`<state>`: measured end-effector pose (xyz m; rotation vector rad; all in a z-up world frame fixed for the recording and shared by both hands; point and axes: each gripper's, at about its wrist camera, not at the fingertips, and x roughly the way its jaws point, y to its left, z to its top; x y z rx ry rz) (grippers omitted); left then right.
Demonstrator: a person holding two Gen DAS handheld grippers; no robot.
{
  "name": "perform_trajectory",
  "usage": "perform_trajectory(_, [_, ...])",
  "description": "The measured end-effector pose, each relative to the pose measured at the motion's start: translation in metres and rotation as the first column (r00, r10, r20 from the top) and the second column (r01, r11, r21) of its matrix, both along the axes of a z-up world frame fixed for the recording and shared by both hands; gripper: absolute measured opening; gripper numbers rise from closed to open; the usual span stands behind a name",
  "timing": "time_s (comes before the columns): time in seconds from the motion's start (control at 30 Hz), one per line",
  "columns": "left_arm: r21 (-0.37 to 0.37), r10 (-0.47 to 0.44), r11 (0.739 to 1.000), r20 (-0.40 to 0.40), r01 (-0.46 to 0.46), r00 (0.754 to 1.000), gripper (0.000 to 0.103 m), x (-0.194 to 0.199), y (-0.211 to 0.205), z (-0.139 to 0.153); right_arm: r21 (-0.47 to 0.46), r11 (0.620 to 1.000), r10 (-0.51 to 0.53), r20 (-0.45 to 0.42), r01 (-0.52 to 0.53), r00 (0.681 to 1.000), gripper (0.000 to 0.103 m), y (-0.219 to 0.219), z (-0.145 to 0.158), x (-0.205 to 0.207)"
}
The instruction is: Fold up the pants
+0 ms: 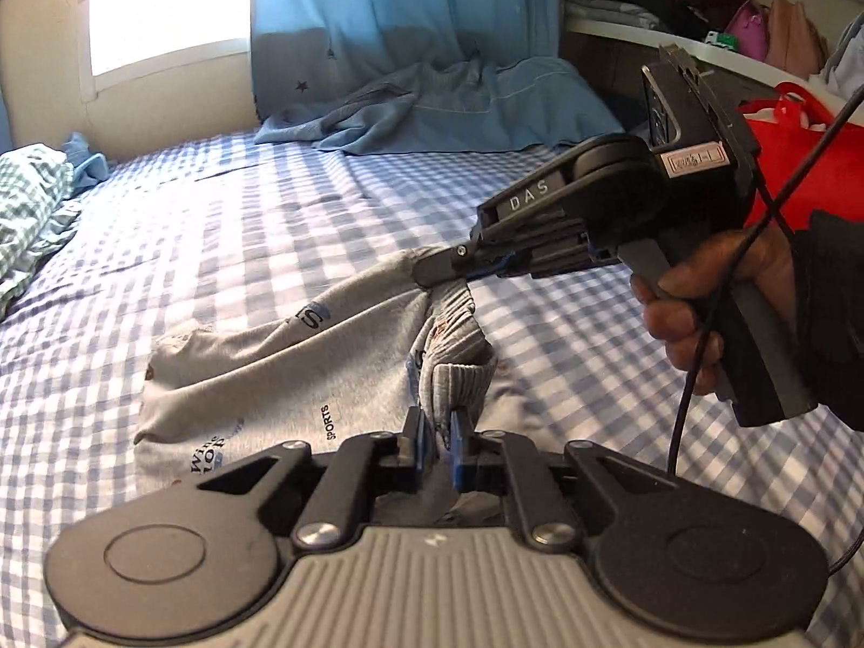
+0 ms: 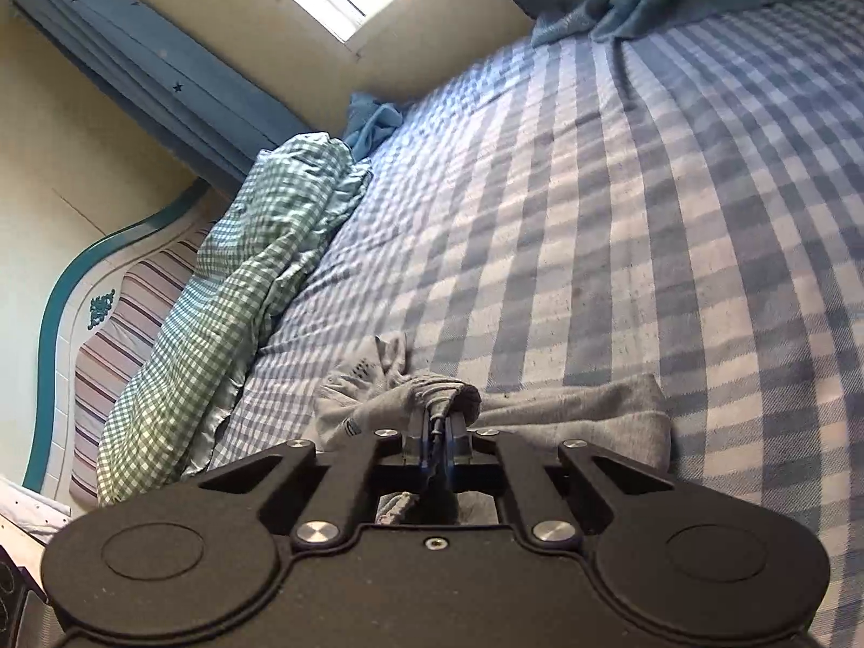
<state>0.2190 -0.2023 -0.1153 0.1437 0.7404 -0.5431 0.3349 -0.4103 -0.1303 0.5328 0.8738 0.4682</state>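
Observation:
Small grey pants [image 1: 281, 372] with printed words lie on the blue checked bed sheet [image 1: 216, 227]. My left gripper [image 1: 438, 432] is shut on the ribbed waistband [image 1: 459, 372] at the near edge. My right gripper [image 1: 432, 270] comes in from the right and is shut on the far end of the waistband, lifting it off the sheet. In the right wrist view my right gripper [image 2: 438, 426] is shut on bunched grey fabric of the pants [image 2: 594, 410], which spread over the sheet [image 2: 621, 216].
A green checked blanket [image 2: 227, 291] lies crumpled along the headboard [image 2: 59, 291] side. A blue curtain and bunched blue cloth [image 1: 432, 102] sit at the far edge under the window. A red bag [image 1: 804, 151] and shelves of clothes stand at the right.

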Motion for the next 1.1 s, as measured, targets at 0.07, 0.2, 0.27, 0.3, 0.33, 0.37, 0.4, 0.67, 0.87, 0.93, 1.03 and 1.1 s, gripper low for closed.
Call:
perform_trajectory(0.07, [-0.003,-0.021,1.000,0.000,0.021,1.000,0.009,0.000,-0.010,-0.002,-0.048,0.999,0.008,0.022,-0.007,1.000,0.004,-0.007,0.010,-0.002])
perform_trajectory(0.2, [0.021,-0.052,0.998,-0.042,0.053,0.998,0.010,0.008,-0.031,-0.024,-0.156,0.988,0.009,-0.008,-0.010,1.000,0.004,-0.020,0.001,-0.003])
perform_trajectory(0.27, [0.018,-0.042,0.999,-0.111,0.044,0.993,0.010,0.015,-0.037,-0.045,-0.202,0.979,0.009,-0.045,-0.018,0.999,0.004,-0.026,-0.017,-0.003])
perform_trajectory(0.3, [0.017,-0.035,0.999,-0.139,0.038,0.990,0.010,0.017,-0.038,-0.053,-0.206,0.978,0.003,-0.074,-0.018,0.997,0.003,-0.028,-0.027,-0.002])
perform_trajectory(0.33, [0.018,-0.031,0.999,-0.158,0.034,0.987,0.010,0.017,-0.037,-0.059,-0.202,0.979,-0.006,-0.106,-0.016,0.994,0.003,-0.031,-0.038,0.000])
perform_trajectory(0.37, [0.019,-0.031,0.999,-0.164,0.035,0.986,0.010,0.017,-0.037,-0.062,-0.197,0.980,-0.012,-0.132,-0.015,0.991,0.003,-0.033,-0.048,-0.001])
perform_trajectory(0.4, [0.021,-0.035,0.999,-0.165,0.039,0.986,0.012,0.016,-0.036,-0.063,-0.201,0.979,-0.010,-0.141,-0.019,0.990,0.003,-0.033,-0.053,-0.001])
perform_trajectory(0.67, [-0.002,0.150,0.989,-0.118,-0.151,0.982,0.076,-0.008,-0.007,-0.046,-0.387,0.922,-0.017,-0.097,-0.022,0.995,0.042,-0.014,-0.037,-0.015])
perform_trajectory(0.87, [0.060,0.602,0.799,-0.080,-0.599,0.795,0.096,0.005,0.059,-0.041,-0.421,0.907,0.027,-0.011,-0.029,1.000,0.083,0.013,-0.022,-0.049])
perform_trajectory(0.93, [0.111,0.695,0.719,-0.108,-0.686,0.711,0.096,0.017,0.082,-0.050,-0.483,0.873,0.068,-0.018,-0.068,0.998,0.088,0.025,-0.029,-0.063])
perform_trajectory(1.03, [0.279,0.722,0.682,-0.107,-0.676,0.684,0.096,0.035,0.097,-0.073,-0.574,0.815,0.070,-0.041,-0.081,0.997,0.094,0.025,-0.050,-0.081])
perform_trajectory(1.1, [0.326,0.685,0.707,-0.096,-0.628,0.722,0.101,0.034,0.103,-0.085,-0.550,0.833,0.059,-0.017,-0.059,0.998,0.102,0.010,-0.061,-0.091])
